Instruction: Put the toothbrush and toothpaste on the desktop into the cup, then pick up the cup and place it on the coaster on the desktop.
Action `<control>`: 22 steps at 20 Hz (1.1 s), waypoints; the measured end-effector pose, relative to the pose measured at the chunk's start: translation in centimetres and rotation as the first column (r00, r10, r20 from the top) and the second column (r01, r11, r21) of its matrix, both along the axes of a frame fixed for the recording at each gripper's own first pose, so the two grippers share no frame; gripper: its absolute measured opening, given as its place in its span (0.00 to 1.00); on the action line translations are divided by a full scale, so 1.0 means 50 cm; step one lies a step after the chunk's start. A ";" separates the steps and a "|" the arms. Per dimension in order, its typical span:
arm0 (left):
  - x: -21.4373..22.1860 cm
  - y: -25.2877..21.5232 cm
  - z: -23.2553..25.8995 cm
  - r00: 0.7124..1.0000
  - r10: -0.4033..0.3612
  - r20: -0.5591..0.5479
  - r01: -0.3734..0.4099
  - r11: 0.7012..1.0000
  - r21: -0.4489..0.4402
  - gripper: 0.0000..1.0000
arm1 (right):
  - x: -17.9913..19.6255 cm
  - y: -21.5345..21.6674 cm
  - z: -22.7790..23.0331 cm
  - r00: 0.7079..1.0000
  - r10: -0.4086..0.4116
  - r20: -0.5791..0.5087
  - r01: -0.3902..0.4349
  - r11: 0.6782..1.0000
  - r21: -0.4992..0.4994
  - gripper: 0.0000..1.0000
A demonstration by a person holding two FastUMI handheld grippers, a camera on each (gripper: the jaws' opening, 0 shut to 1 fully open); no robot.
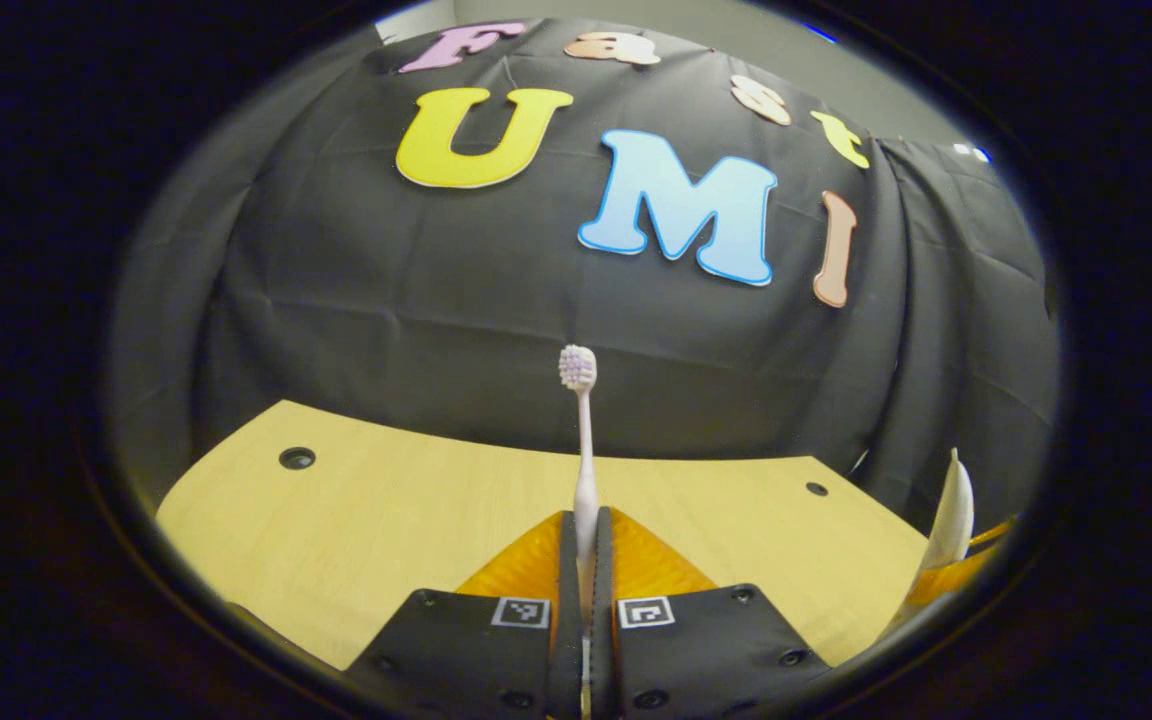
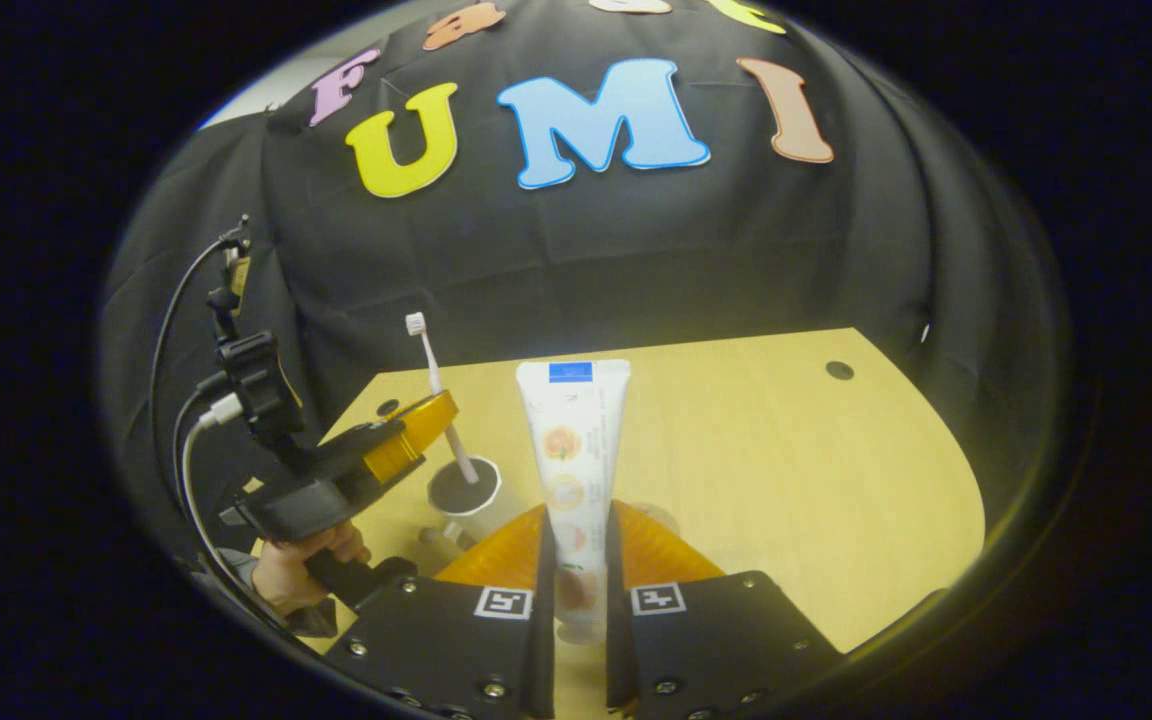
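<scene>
My left gripper [image 1: 586, 545] is shut on the handle of a pale pink toothbrush [image 1: 581, 420], which stands upright with its bristles on top. In the right gripper view that same left gripper [image 2: 441, 412] holds the toothbrush [image 2: 433, 375] tilted, with its lower end dipping into the dark mouth of a white cup [image 2: 464, 497] on the wooden desktop [image 2: 756, 480]. My right gripper [image 2: 576, 565] is shut on a white toothpaste tube [image 2: 574, 440], held upright to the right of the cup. The tube's edge [image 1: 951, 510] appears at the far right of the left gripper view.
A hand [image 2: 311, 565] grips the left gripper's handle, with cables rising from it at the left. The desktop has small round holes [image 1: 297, 458] [image 2: 839, 370] near its back corners. Black cloth hangs right behind the table's far edge.
</scene>
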State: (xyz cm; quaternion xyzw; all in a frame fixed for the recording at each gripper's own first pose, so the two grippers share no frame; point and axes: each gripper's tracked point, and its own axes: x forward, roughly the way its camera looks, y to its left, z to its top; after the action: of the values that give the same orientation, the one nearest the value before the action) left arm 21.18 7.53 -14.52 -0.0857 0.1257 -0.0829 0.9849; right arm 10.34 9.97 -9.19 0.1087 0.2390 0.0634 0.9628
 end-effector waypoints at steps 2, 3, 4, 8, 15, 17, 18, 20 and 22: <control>-0.006 -0.002 -0.012 1.000 -0.010 -0.004 0.010 1.000 0.009 0.15 | 0.007 0.023 -0.001 1.000 0.017 -0.006 -0.017 1.000 0.004 0.21; -0.005 -0.001 -0.014 1.000 -0.012 -0.005 0.012 1.000 0.007 0.16 | 0.010 0.031 0.000 1.000 0.024 -0.008 -0.024 1.000 0.002 0.24; -0.011 0.000 -0.018 1.000 -0.011 -0.008 0.011 1.000 0.005 0.17 | 0.010 0.037 0.001 0.999 0.033 -0.007 -0.033 0.999 -0.002 0.21; -0.027 0.001 -0.038 0.998 -0.041 -0.048 0.041 0.999 -0.018 0.40 | 0.029 0.059 0.014 0.998 0.060 0.009 -0.060 0.998 -0.016 0.21; -0.078 0.049 0.004 1.000 -0.001 -0.030 0.001 1.000 -0.001 0.89 | 0.098 0.108 0.063 0.988 0.116 0.099 -0.114 0.993 -0.018 0.21; -0.096 0.072 0.017 0.999 0.020 -0.032 -0.020 1.000 0.002 0.93 | 0.123 0.131 0.071 0.980 0.144 0.136 -0.141 0.990 -0.027 0.21; -0.107 0.083 0.020 0.999 0.028 -0.037 -0.028 1.000 0.000 0.93 | 0.133 0.145 0.077 0.976 0.158 0.152 -0.156 0.987 -0.027 0.21; -0.133 0.111 0.022 0.997 0.061 -0.054 -0.061 0.998 -0.001 0.93 | 0.151 0.168 0.080 0.967 0.178 0.184 -0.178 0.984 -0.018 0.21; -0.159 0.140 0.018 0.993 0.093 -0.069 -0.094 0.996 -0.005 0.93 | 0.170 0.195 0.084 0.959 0.196 0.204 -0.197 0.980 -0.013 0.21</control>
State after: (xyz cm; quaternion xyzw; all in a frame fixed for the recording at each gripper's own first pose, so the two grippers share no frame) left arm 13.22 14.52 -13.61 -0.0983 0.1551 -0.0341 0.9824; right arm 18.86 19.72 -5.01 0.0808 0.1484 0.1703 0.9708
